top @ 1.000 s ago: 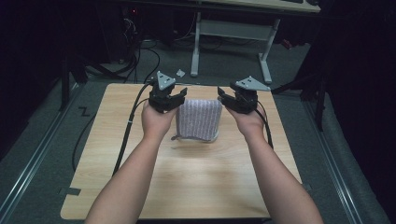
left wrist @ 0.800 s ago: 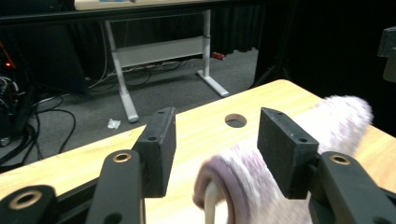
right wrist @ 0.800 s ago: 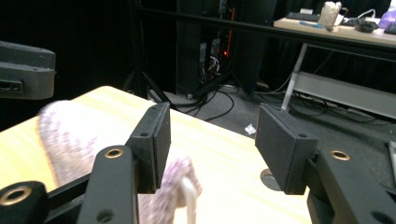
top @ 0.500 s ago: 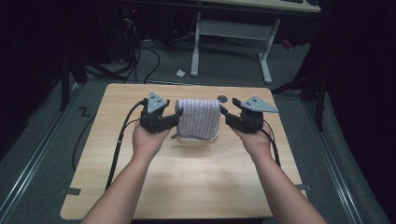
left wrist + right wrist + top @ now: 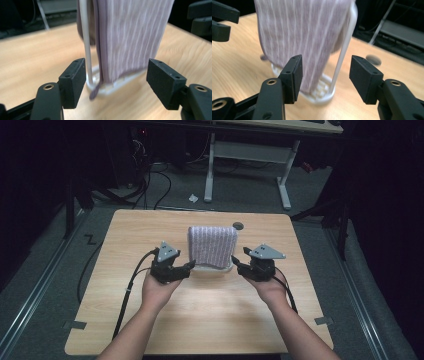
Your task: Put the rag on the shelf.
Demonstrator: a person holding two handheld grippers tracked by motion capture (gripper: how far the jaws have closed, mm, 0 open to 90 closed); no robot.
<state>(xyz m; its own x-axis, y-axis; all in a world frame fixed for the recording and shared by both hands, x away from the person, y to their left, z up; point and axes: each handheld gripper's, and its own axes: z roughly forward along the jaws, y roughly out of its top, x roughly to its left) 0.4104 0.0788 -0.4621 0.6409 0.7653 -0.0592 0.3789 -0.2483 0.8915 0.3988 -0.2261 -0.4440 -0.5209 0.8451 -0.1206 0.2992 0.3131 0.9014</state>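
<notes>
The striped cloth (image 5: 212,246) draped on its white wire rack (image 5: 88,62) stands on the counter (image 5: 150,227) between the left tongs (image 5: 190,265) and right tongs (image 5: 234,265), both gaping wide, left just opening, gripping nothing; it looks soft, light, floppy; best pinched at a hanging side edge.

Lilac white-striped cloth (image 5: 212,246), white rack (image 5: 88,57)

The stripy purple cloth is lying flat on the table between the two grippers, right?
Not quite. The cloth isn't lying flat: it hangs over a white wire rack standing on the table, as the left gripper view shows. It is between the left gripper and right gripper.
</notes>
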